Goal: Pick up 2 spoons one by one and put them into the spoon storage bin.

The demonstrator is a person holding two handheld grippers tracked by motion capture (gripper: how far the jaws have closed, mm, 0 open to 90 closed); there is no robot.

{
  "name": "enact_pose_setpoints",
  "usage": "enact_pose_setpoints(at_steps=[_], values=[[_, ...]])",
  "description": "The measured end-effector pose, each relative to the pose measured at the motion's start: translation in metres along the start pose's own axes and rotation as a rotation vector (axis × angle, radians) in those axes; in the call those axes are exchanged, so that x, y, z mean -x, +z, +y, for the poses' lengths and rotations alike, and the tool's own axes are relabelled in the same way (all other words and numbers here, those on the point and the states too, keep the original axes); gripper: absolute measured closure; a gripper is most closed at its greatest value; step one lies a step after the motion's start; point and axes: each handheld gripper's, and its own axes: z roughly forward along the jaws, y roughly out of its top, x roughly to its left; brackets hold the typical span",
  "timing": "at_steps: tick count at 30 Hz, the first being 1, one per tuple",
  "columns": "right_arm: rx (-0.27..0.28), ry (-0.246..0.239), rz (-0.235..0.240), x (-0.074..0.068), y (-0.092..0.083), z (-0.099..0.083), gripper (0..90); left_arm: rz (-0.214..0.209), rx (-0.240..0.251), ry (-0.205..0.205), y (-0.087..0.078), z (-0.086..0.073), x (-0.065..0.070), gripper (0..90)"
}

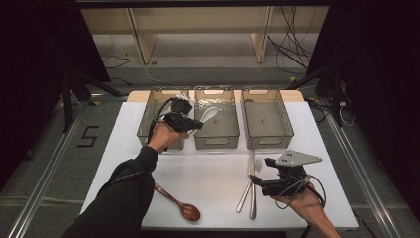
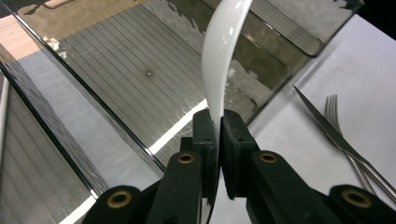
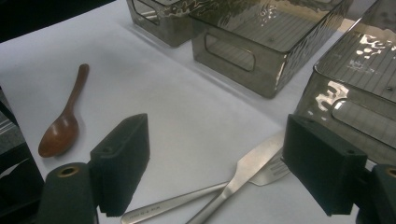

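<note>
While hovering over the smoky clear plastic middle bin (image 1: 216, 136), clamping the left gripper (image 1: 199, 124) on a glossy white plastic spoon (image 2: 223, 56), leaving the right gripper (image 3: 215, 158) gaping above a steel fork (image 3: 273, 171).

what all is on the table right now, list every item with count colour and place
white plastic spoon: 1, white, clamped by its handle in the left tongs, bowl over the middle bin
smoky transparent plastic bins: 3, grey-brown, in a row at the far side of the table
brown wooden spoon: 1, reddish brown, lying on the near left of the table
silver metal fork: 1, silver, on the near right, crossing the knife
silver metal knife: 1, silver, beside the fork, near the right tongs
white table top: 1, white, under everything
left tongs: 1, black, shut on the white spoon, above the bins
right tongs: 1, black, open, above the fork and knife
</note>
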Motion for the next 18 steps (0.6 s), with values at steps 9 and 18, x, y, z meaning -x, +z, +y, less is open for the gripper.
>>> enact_pose_setpoints(at_steps=[9,18], values=[[0.001,0.001,0.003,0.000,0.000,0.000,24.0,0.026,0.005,-0.026,0.015,0.014,-0.009,84.8],[0.001,0.003,0.001,0.001,0.000,0.000,24.0,0.023,0.013,-0.060,0.024,0.029,-0.013,84.8]])
